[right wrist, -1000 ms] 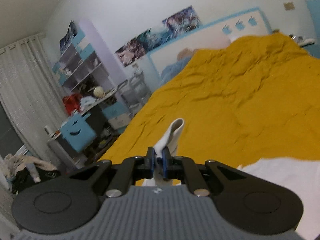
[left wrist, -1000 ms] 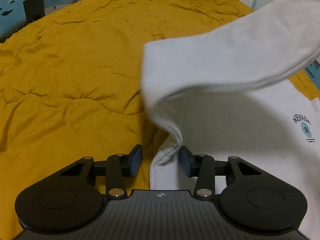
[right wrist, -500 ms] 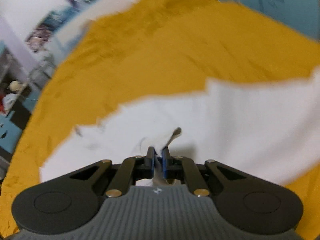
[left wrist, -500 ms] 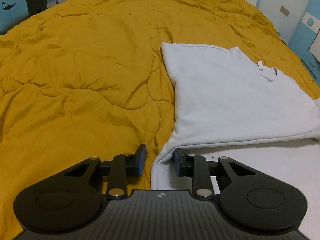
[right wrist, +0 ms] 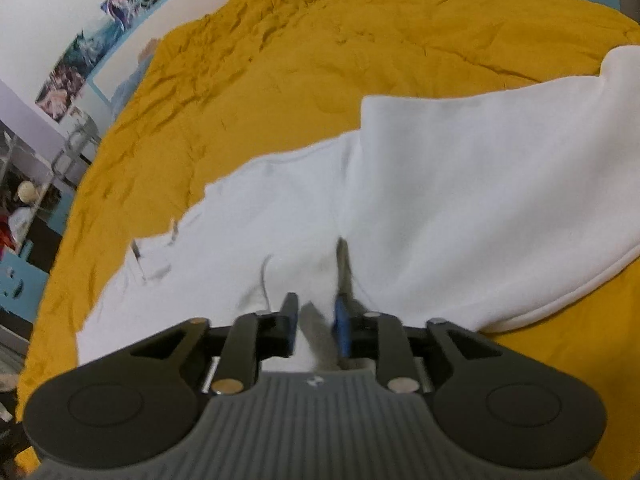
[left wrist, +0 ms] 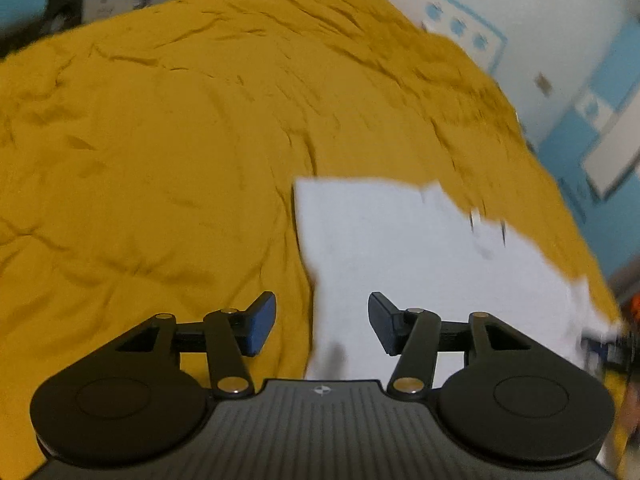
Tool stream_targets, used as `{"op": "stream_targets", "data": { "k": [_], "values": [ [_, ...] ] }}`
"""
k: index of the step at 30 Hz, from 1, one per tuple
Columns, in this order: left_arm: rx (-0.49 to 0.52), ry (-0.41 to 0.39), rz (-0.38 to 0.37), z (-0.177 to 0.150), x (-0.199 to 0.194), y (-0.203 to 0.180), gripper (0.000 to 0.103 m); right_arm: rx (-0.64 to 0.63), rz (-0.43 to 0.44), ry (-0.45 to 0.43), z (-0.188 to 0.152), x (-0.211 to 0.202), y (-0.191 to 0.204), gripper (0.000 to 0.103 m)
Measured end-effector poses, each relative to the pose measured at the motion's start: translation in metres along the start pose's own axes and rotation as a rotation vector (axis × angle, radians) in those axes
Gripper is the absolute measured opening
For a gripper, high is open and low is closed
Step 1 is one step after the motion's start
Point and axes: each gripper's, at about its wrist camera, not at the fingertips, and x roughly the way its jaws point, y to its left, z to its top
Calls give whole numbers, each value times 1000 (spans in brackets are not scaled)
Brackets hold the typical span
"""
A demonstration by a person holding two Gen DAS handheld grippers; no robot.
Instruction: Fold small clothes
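One white top lies on one mustard quilt that covers a bed. The top is folded: in the right wrist view a folded-over layer lies across its right side, and a neckline with a small loop shows at the left. No print or lettering can be read on it from either view.

Two tongs are in view, one per camera. The left tongs hover over the near left edge of the top, which runs between the blue pads without touching them. Their jaws stand wide and are opening; they are released and grasp nothing.

The right tongs sit low over the middle of the top. Their jaws are parting, with a narrow gap. A small ridge of white cloth rises in that gap; the picture is blurred there, but the pads do not appear to press on it.

At the far right edge of the left wrist view, a blurred dark shape with a touch of blue shows beside the top; what it is cannot be told.

On the wall beyond the bed hang three posters; their pictures are too small to read. Pale blue apple shapes decorate a panel, three in the left wrist view. No writing is legible.
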Motion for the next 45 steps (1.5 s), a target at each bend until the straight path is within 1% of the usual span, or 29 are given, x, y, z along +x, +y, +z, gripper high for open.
{"op": "stream_targets", "data": {
  "k": [3, 5, 8, 9, 10, 11, 12, 13, 16, 17, 18, 19, 21, 24, 25, 26, 29, 31, 34, 35, 37, 38, 39, 41, 43, 45],
  "values": [
    [-109, 11, -51, 13, 36, 15, 63, 17, 5, -13, 2, 0, 1, 25],
    [-180, 22, -46, 15, 57, 25, 60, 10, -4, -22, 4, 1, 1, 25],
    [-252, 22, -48, 17, 78, 32, 46, 0, -13, -24, 4, 9, 2, 24],
    [-268, 18, -54, 17, 82, 34, 36, -4, -14, -21, 4, 11, 2, 16],
    [-276, 13, -61, 18, 85, 34, 19, -11, -16, -20, 3, 13, 3, 11],
    [-278, 2, -71, 19, 84, 33, 10, -26, -16, -21, 2, 14, 5, 3],
    [-271, -17, -76, 21, 81, 32, 5, -39, -13, -24, 2, 14, 6, 2],
    [-255, -42, -79, 22, 76, 30, 4, -56, -18, -39, 1, 11, 9, 2],
    [-144, -133, -86, 26, 54, 14, 4, -101, -5, -100, -3, -2, 15, 1],
    [-98, -149, -78, 28, 50, 8, 4, -118, 1, -118, -4, -7, 17, 1],
    [-47, -156, -50, 28, 49, 1, 3, -137, -4, -130, -6, -10, 20, 1],
    [5, -150, -15, 28, 52, -6, 3, -152, -18, -133, -7, -10, 21, 1],
    [78, -100, 66, 27, 68, -14, 4, -179, -63, -121, -9, -3, 24, 1],
    [112, -37, 138, 22, 86, -14, 7, -179, -111, -96, -13, 13, 21, 1],
    [125, -33, 162, 21, 86, -14, 11, -189, -120, -94, -14, 15, 21, 1],
    [131, -35, 168, 18, 80, -12, 13, -197, -129, -93, -15, 15, 21, 1],
    [159, -45, 225, 17, 63, -15, 14, -212, -147, -102, -15, 8, 23, 3],
    [180, -59, 228, 15, 49, -19, 14, -227, -157, -116, -15, -3, 23, 3],
    [204, -61, 212, 14, 28, -34, 14, -230, -142, -125, -14, -25, 17, 5],
    [217, -58, 207, 14, 23, -40, 15, -222, -139, -128, -13, -32, 14, 8],
    [229, -52, 190, 13, 12, -52, 21, -203, -139, -138, -9, -51, 5, 10],
    [234, -51, 179, 12, 6, -58, 23, -188, -142, -148, -7, -62, -2, 14],
    [240, -50, 171, 9, 0, -64, 25, -170, -144, -156, -3, -73, -10, 18],
    [244, -48, 167, 7, -5, -72, 25, -132, -161, -181, 6, -98, -31, 21],
    [244, -54, 157, 1, -8, -79, 27, -90, -191, -221, 16, -124, -56, 24],
    [235, -67, 162, -4, -6, -84, 28, -34, -215, -266, 25, -150, -85, 28]
  ]
}}
